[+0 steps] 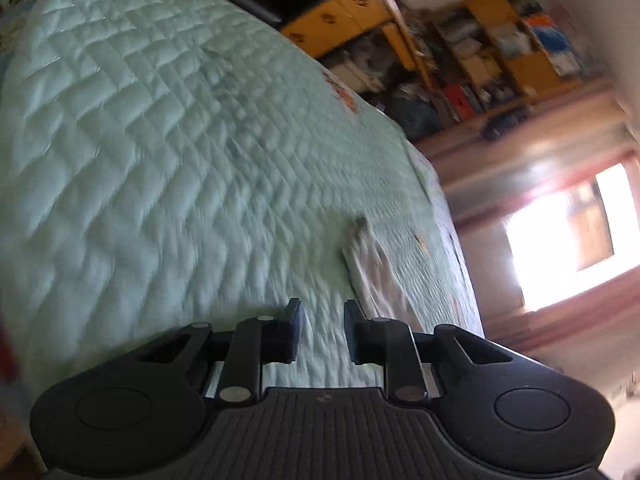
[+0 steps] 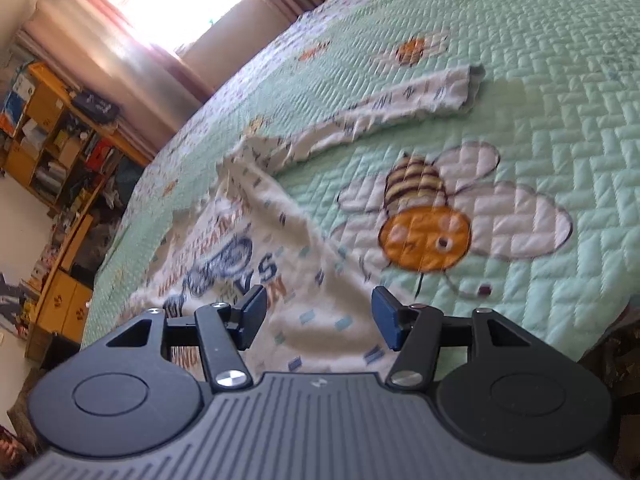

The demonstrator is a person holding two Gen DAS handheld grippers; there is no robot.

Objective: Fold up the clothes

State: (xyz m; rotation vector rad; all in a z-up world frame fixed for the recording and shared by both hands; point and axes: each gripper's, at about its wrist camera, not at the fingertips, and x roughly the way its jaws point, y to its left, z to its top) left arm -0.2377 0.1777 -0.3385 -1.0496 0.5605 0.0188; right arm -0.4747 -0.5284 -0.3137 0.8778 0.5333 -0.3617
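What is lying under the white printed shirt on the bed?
The white printed shirt lies straight on the green quilted bedspread, beside its bee picture. Its sleeve stretches out over the quilt too. Whatever the cloth covers beneath it cannot be seen.

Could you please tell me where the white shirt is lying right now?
In the right wrist view, the shirt lies spread on the green quilt, left of the bee picture.

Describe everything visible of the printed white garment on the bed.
The white garment is soft knit-looking cloth with small blue dashes and a blue-and-orange lettered graphic. It lies rumpled, not yet folded, on the green quilt, one long sleeve stretched away from the body. The right gripper hangs open above its near part, apparently not gripping.
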